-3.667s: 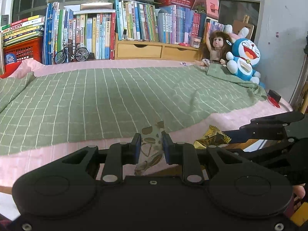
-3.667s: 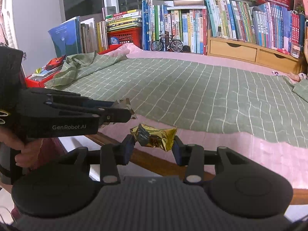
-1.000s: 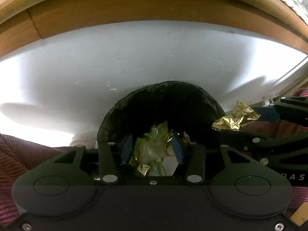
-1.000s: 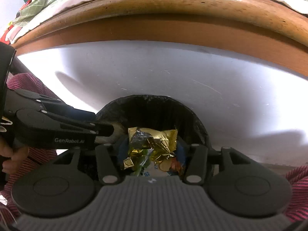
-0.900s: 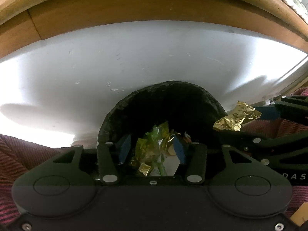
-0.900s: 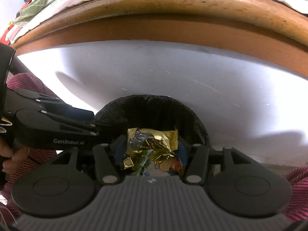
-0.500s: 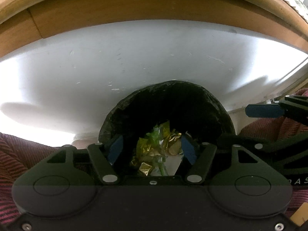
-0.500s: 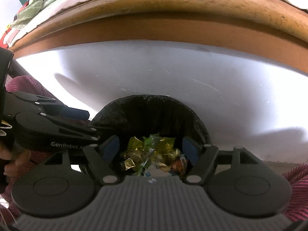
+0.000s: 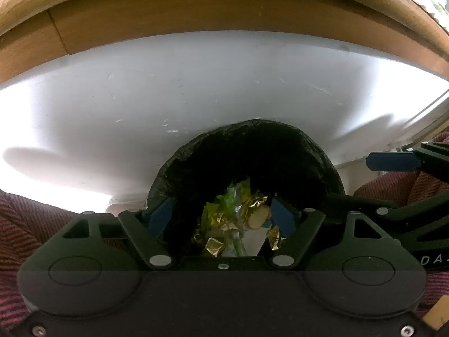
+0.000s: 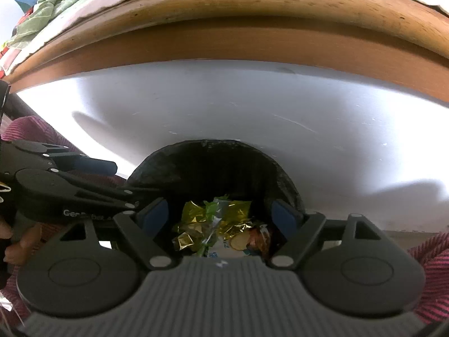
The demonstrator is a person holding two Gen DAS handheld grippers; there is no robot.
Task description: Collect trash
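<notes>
Left tool (image 9: 221, 213), seen from its own camera, gapes wide and empty over the black-lined bin (image 9: 247, 140) beside the bed's wooden frame (image 9: 196, 14); gold and green wrappers (image 9: 233, 221) lie inside the bin. To finish the drop well, I judge both tools should lift straight up, clear of the liner. Partial letters "DA" show on the neighbouring tool.

Right tool (image 10: 219, 216), from its camera, also spreads wide, holding nothing, above the same wrappers (image 10: 219, 224). "GenRobot" reads partly on the left tool's side.

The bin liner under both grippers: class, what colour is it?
Black. The bin liner shows best in the right wrist view.
</notes>
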